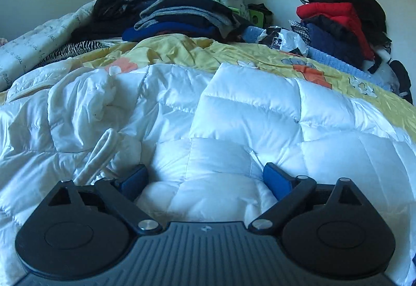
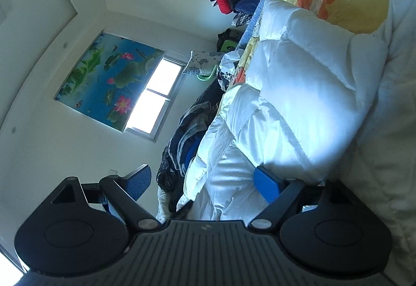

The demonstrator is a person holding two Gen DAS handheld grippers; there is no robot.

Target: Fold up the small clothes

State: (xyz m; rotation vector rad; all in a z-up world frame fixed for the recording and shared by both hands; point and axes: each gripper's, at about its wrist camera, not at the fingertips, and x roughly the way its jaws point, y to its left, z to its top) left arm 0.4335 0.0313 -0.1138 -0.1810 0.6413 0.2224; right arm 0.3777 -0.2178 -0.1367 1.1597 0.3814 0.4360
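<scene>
I am holding my left tongs [image 1: 205, 179] wide open just above the white quilted garment [image 1: 234, 114], with nothing between the blue pads, and the puffy cloth is lying spread over the bed [image 1: 390, 101] ahead of me. A ribbed cuff [image 1: 101, 153] is showing at about ten o'clock from the tongs, beside a crumpled part. My right tongs [image 2: 202, 182] are also standing open and are gripping nothing; one pad is lying against the white cloth at three o'clock. I am judging that the folding is only beginning, because the garment is looking loose and uneven. Folded dark clothes [image 1: 182, 18] are sitting at twelve o'clock, far back on the bed.
</scene>
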